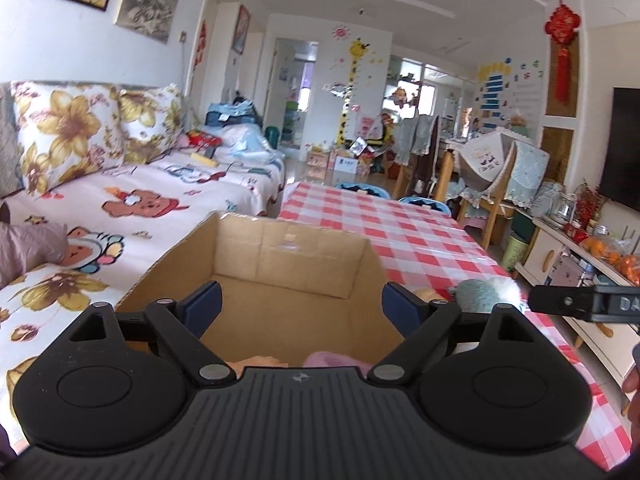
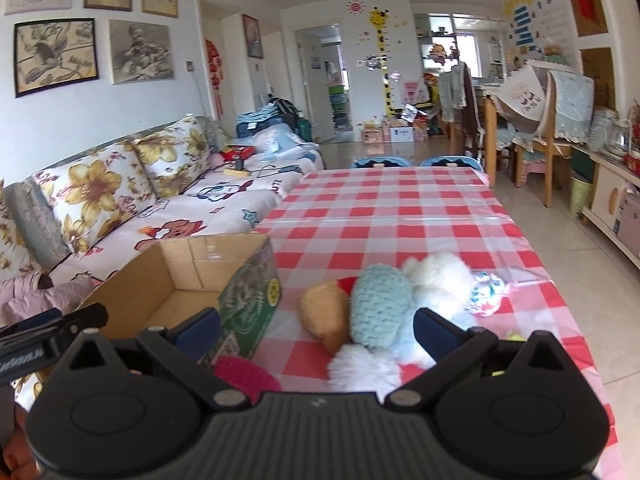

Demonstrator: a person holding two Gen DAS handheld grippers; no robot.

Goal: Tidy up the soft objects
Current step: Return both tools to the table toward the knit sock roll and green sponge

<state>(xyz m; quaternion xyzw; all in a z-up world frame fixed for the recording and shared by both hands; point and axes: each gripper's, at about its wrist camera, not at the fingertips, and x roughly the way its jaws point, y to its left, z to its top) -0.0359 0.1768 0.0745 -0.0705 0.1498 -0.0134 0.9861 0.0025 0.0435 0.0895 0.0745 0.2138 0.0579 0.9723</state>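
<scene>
While both jaws gape empty | right hand-held gripper [image 2: 316,330] nearer soft toys [image 2: 384,308], just ahead on worktop [image 2: 400,216] | left hand-held gripper [image 1: 302,306] over box [image 1: 288,256]

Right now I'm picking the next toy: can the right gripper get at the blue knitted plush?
Probably yes: the right gripper is open, and the blue knitted plush lies uncovered just ahead of it.

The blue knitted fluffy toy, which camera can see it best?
The right wrist view. There the blue knitted toy lies in full sight on the checked table, among other soft toys. The left wrist view shows only its top, peeking over the gripper's arm.
</scene>
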